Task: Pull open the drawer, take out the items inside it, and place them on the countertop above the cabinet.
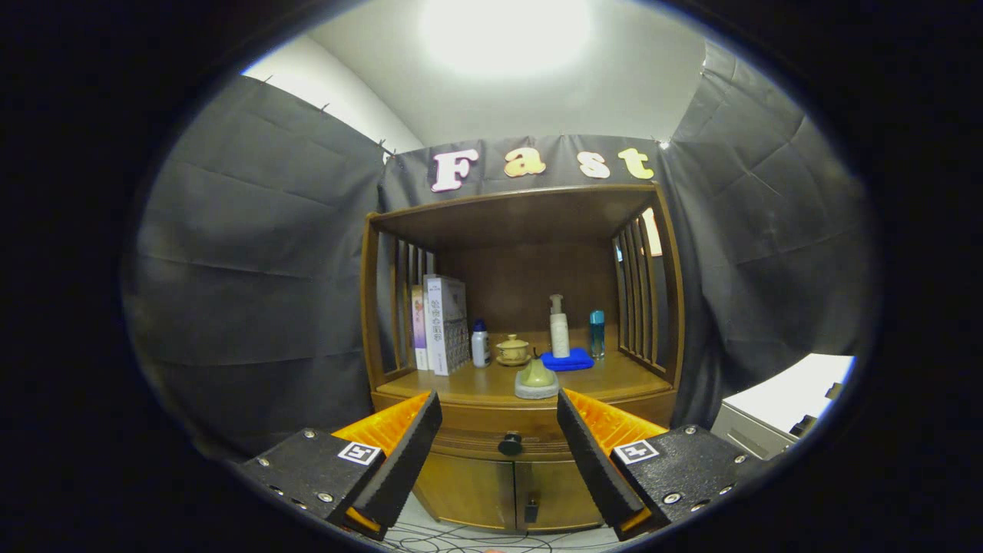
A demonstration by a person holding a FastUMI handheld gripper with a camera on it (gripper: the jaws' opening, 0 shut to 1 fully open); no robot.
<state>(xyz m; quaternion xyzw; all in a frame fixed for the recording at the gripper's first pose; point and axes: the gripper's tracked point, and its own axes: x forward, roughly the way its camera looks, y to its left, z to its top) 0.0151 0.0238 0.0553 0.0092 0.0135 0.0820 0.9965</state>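
While its fingers are standing wide apart and gripping nothing, the claw (499,418) is hovering before the closed wooden drawer (491,439), whose round dark knob (510,444) is lying between the fingertips. Beyond, on the brown wooden desk (614,378), a pale green domed object (537,379) is resting near the front edge.

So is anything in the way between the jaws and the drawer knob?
Nothing visible. The gripper is open, and the drawer's dark knob sits straight ahead in the gap, on the shut drawer under the countertop.
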